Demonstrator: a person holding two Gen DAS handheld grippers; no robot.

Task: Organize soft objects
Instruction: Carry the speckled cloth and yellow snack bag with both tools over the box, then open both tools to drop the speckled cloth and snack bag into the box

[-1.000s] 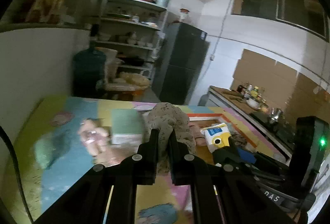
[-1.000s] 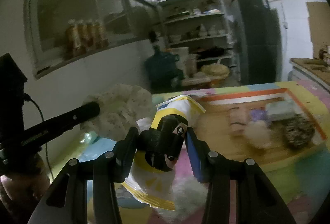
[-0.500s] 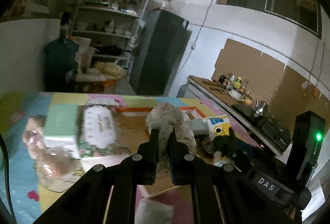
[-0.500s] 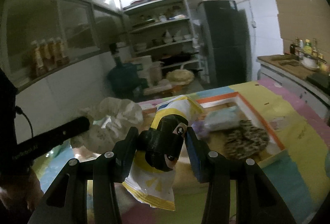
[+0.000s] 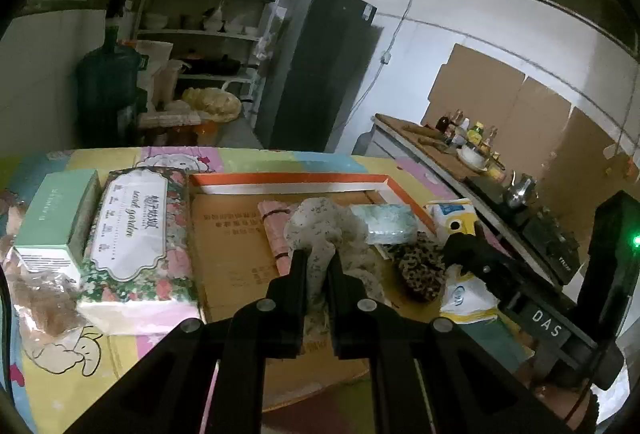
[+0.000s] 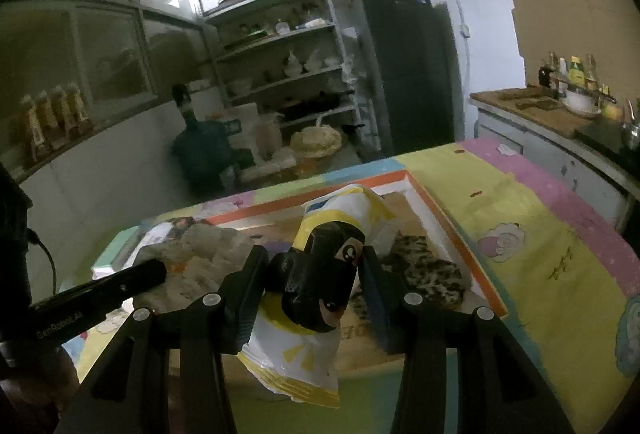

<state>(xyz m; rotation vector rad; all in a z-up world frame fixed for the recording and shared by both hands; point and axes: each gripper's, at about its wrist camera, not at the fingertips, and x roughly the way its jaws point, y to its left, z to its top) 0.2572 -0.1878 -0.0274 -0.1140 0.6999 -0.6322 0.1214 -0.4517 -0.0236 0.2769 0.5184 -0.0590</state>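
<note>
Speckled cream cloth (image 5: pixel 320 230) is bunching between the fingers of the left gripper (image 5: pixel 319 266), which we are seeing clenched tight on it, the bundle hanging over the cardboard tray (image 5: pixel 236 230) with the orange rim. In the right wrist view, the right gripper (image 6: pixel 314 276) is grasping a black plush toy (image 6: pixel 320 274) together with a white and yellow plastic bag (image 6: pixel 304 350); the jaws are standing partly apart, pressed on the toy's sides, and the bag is drooping below them.

Only the left view is showing us the tray's other contents: one pink roll (image 5: pixel 274 230) tied with dark bands, one pale blue packet (image 5: pixel 386 226) and one leopard-print piece (image 5: pixel 422 270). Left of the tray are lying one floral box (image 5: pixel 136 230) and one green box (image 5: pixel 60 214), two boxes in all. The right view is giving the leopard piece again, blurred, so its exact shape is hard for us to tell, and it alone is showing one row of amber bottles (image 6: pixel 50 118) behind glass.
</note>
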